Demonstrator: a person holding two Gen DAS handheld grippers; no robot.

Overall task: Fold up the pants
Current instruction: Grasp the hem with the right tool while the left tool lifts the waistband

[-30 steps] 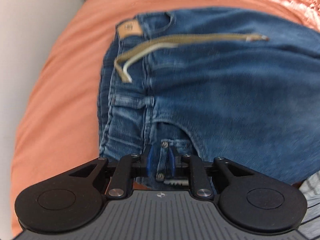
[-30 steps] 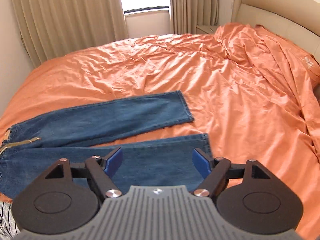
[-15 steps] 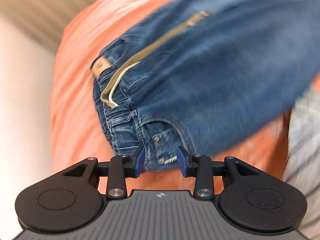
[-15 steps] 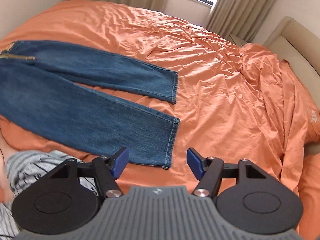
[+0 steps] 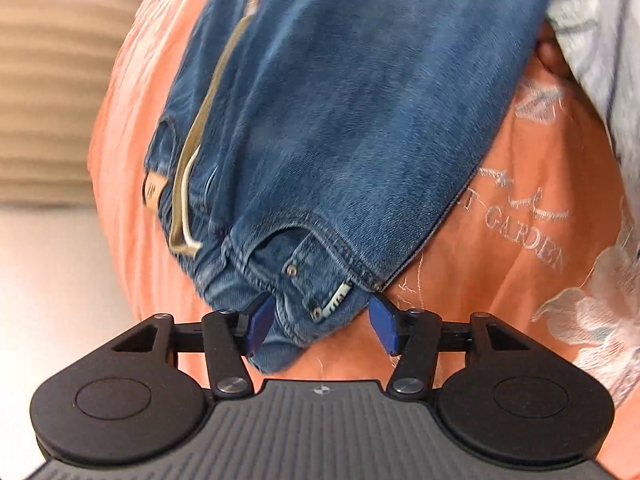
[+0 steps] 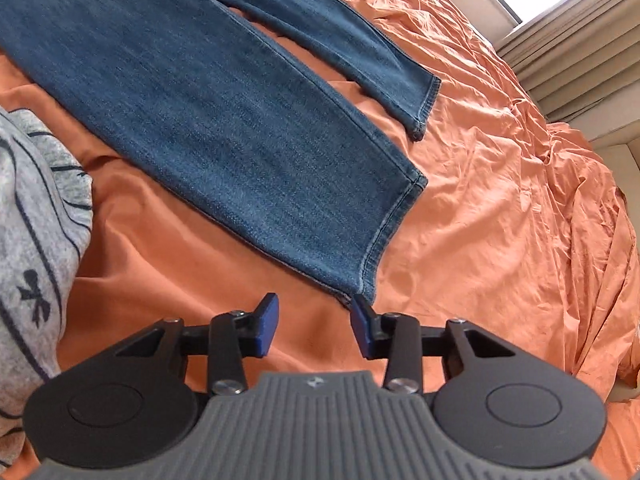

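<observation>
Blue jeans (image 5: 340, 120) lie flat on the orange bed sheet (image 5: 520, 280), with a beige drawstring (image 5: 188, 184) at the waist. My left gripper (image 5: 320, 322) is at the waistband's near corner. Its jaws are opening, and the pocket corner lies loose between them, with the right pad clear of the denim. In the right wrist view both legs of the jeans (image 6: 224, 128) stretch away to the upper left. My right gripper (image 6: 314, 328) hovers low over the sheet just short of the near leg's hem corner (image 6: 360, 284). Its jaws are closing, with only sheet between them.
The orange sheet (image 6: 500, 200) is rumpled and spreads far to the right. A person's grey striped garment (image 6: 36, 200) hangs at the bed's near edge, and it also shows in the left wrist view (image 5: 600, 20). Curtains (image 6: 580, 40) hang behind the bed.
The left jaws spread and let go of the waistband corner while the gripper rolled. The right gripper sank from high above the bed to the near leg's hem, rolling, and its jaws narrowed.
</observation>
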